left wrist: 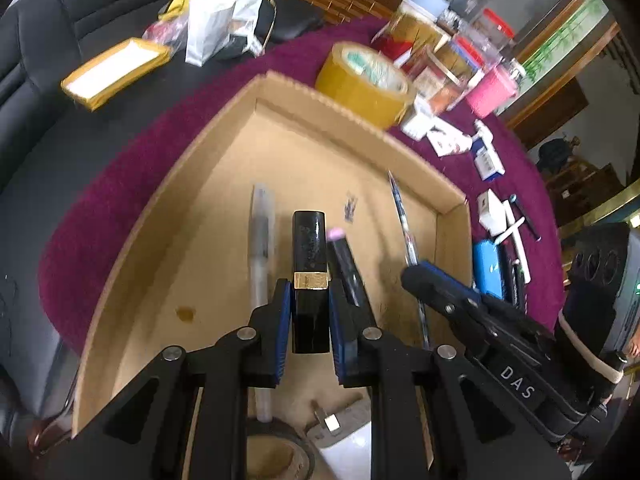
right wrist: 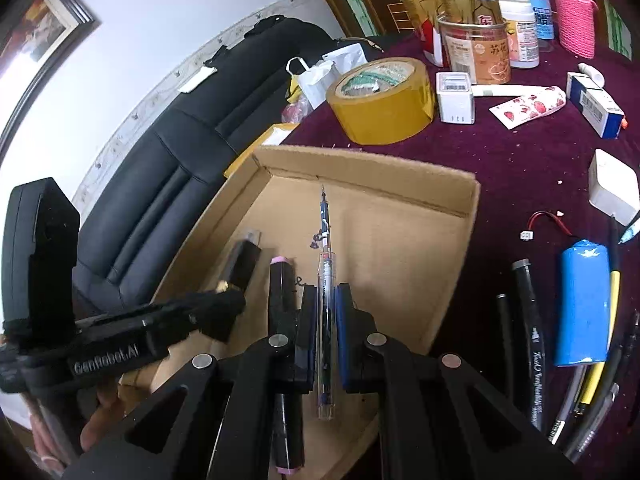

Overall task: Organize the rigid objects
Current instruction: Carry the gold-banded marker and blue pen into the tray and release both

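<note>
Left wrist view shows your left claw clenched on a black lipstick tube, the blue pads bearing on its lower half, just below the gold band. The tube points forward past the fingertips over the floor of the cardboard tray. It looks hard, glossy and light, so it will likely slip before it deforms; keep the pads flat on the straight sides, and note the cap could pull off if you took it by the far end alone. Just to the right of that claw lies a black marker with a pink end, and to its left a clear pen.

In the right wrist view your right claw is clamped on a thin clear pen with blue print, gripped near its middle, tip pointing ahead into the tray. It is stiff, very light and round, so I judge it prone to rolling or pivoting between the pads; a mid-length hold suits it. Off to that claw's right, on the purple table, more pens and a blue battery pack lie outside the tray.
</note>
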Available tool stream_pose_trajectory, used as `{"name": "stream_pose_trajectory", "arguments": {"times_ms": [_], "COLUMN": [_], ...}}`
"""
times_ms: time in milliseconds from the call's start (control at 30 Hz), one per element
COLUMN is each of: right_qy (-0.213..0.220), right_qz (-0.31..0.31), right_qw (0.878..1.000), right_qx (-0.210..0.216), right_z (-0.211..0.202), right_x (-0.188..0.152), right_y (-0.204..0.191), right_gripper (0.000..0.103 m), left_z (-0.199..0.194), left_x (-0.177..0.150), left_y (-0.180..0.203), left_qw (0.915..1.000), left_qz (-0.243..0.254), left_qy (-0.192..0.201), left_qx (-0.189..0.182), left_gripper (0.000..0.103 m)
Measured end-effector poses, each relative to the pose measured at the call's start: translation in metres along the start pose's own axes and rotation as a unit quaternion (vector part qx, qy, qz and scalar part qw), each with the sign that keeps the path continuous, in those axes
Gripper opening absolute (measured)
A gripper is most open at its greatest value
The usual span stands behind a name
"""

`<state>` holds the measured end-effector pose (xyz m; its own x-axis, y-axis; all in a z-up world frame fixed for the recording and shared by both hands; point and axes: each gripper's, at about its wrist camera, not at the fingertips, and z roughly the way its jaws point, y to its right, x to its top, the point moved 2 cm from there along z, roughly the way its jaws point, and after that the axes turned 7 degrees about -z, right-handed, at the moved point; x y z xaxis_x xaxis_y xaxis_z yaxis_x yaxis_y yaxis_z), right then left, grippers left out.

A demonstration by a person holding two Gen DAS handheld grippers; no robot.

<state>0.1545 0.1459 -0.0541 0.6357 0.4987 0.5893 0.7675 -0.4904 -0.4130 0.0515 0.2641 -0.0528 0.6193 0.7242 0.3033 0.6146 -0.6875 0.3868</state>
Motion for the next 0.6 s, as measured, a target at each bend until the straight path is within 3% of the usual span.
{"name": "stream_pose_trajectory", "arguments": {"times_ms": [200,433,533,567,600], "right_qy": [-0.002,0.005,0.002,0.001,0.0], "right_qz": [-0.025,-0.033,-0.038,-0.036,-0.033], "right_qw": [0.999,0.998,0.997,0.998,0.998], "right_qx": [-0.037,-0.058,-0.067,-0.06,-0.049], "right_z": [0.003,0.004,0.004,0.003,0.0], "right_x": [-0.006,-0.006,-0.006,-0.006,-0.006], "right_y": [-0.007,-0.011,-0.013,-0.014,-0.014], "right_gripper": [0.008,0.008,0.012,0.016,0.02], "left_z": [0.005,0.0,-0.005,-0.009,-0.014], "left_x": [-0.01,-0.016,-0.019,-0.021,-0.025], "left_y": [0.005,-0.002,-0.002,-0.003,-0.004], "left_qw": [0.9991,0.9989,0.9984,0.9977,0.9966], "left_qz": [-0.008,-0.018,-0.014,-0.018,-0.029], "left_qy": [0.007,0.028,0.032,0.041,0.053], "left_qx": [0.042,0.034,0.045,0.051,0.056], "left_gripper": [0.016,0.018,0.035,0.046,0.049]}}
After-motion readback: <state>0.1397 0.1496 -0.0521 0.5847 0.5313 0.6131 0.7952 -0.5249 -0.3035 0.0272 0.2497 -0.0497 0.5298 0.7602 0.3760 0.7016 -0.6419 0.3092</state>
